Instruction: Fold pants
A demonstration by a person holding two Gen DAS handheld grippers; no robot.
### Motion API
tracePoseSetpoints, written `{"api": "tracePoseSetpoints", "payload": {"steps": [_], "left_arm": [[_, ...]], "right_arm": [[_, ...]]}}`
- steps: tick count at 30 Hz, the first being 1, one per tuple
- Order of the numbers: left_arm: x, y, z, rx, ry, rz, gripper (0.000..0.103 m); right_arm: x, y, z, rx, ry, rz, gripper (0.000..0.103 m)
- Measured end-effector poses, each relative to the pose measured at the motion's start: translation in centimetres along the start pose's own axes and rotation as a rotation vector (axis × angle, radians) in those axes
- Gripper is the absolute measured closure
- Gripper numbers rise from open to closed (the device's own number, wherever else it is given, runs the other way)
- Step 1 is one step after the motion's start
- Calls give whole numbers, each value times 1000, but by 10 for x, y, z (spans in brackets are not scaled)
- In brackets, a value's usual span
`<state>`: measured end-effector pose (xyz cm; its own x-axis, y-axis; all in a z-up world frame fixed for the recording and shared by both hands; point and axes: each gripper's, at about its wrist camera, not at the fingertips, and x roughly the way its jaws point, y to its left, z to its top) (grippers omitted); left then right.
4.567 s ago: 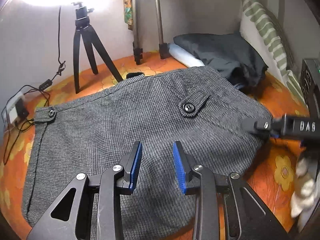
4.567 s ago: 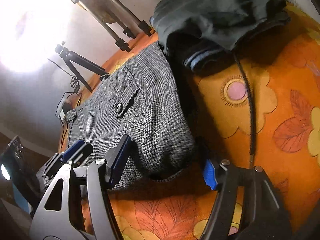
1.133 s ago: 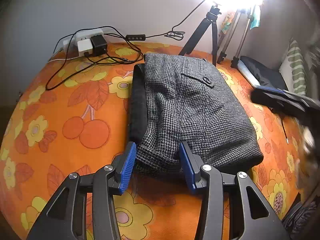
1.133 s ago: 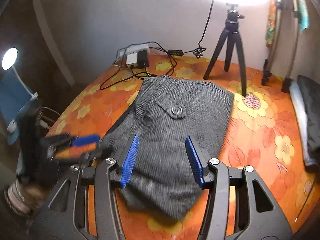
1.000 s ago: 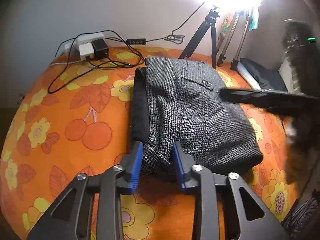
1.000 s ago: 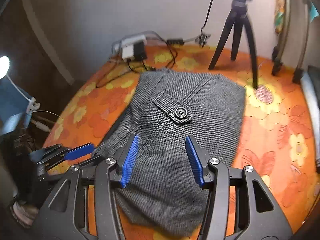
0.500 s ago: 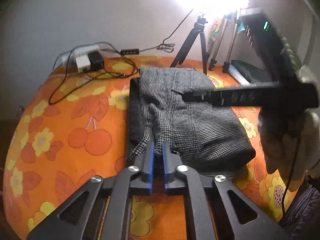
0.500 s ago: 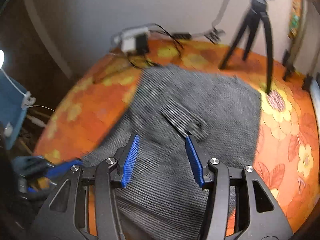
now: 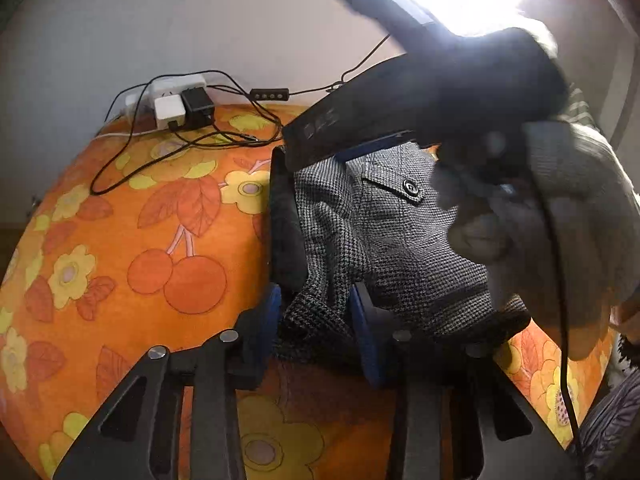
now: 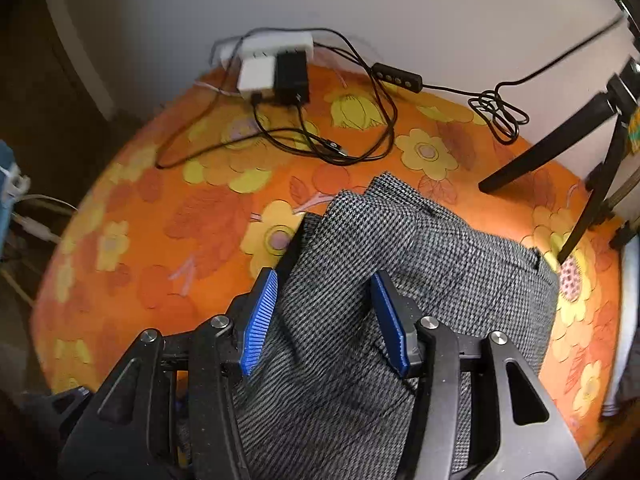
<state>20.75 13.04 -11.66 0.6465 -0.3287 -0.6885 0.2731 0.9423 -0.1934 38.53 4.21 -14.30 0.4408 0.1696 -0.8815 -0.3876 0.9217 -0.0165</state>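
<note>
Evidently the pants [image 9: 384, 240] are lying in a folded bundle on the orange floral bedspread [image 9: 132, 240], pocket button facing up, and both tools are working at the bundle's near edges, which suggests the person is gathering it for one more fold or a lift. On the left wrist view, the left gripper [image 9: 316, 320] is sitting low at the near corner of the bundle with a bunched ridge of checked cloth rising between its blue pads; the jaws are standing moderately apart with cloth filling the gap, so whether they are actually pinching it I cannot tell. Its fingers are pointing forward and slightly downward, close to the bedspread.

Above it, the right gripper [image 10: 324, 316] is reaching across the pants from the other side, its dark body blurring over the far part of the bundle in the left view. In its own view the jaws are standing fairly wide, straddling a raised hump of fabric that touches or nearly touches both pads; a firm grip is not evident. The tool is angling steeply down onto the cloth.

A power strip with plugs [image 10: 276, 68] and loose cables [image 10: 348, 136] are lying well beyond the pants near the wall, and tripod legs [image 10: 548, 152] are standing just past the far edge
</note>
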Motion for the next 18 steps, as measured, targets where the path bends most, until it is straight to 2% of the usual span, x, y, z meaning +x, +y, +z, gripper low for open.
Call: {"api": "tracePoseSetpoints", "payload": {"steps": [1,3,4,5,11,16,18], "left_arm": [[0,-1,-1,4,-2,2,78],[-1,-2,-1,13,-5,1,83],[-1,-2,-2,17,-7,2,85],[-3,-4,-2,27,-12,3,86],[-11,-9,-6,63,-30,10,90],[-18,-10,-5,65,-58,6,91],[-19,-11,-3,64,-66,11,91]], "right_arm": [[2,-1,0,0,10,-12,52],[7,-5,0,9,27,-29,65],[9,-6,0,12,32,-34,86],[10,-10,0,26,38,-17,97],[-7,-43,0,187,-33,117,101],[-19,-41,0,162,-73,159,101],[-17,-34,3,159,-43,201,85]]}}
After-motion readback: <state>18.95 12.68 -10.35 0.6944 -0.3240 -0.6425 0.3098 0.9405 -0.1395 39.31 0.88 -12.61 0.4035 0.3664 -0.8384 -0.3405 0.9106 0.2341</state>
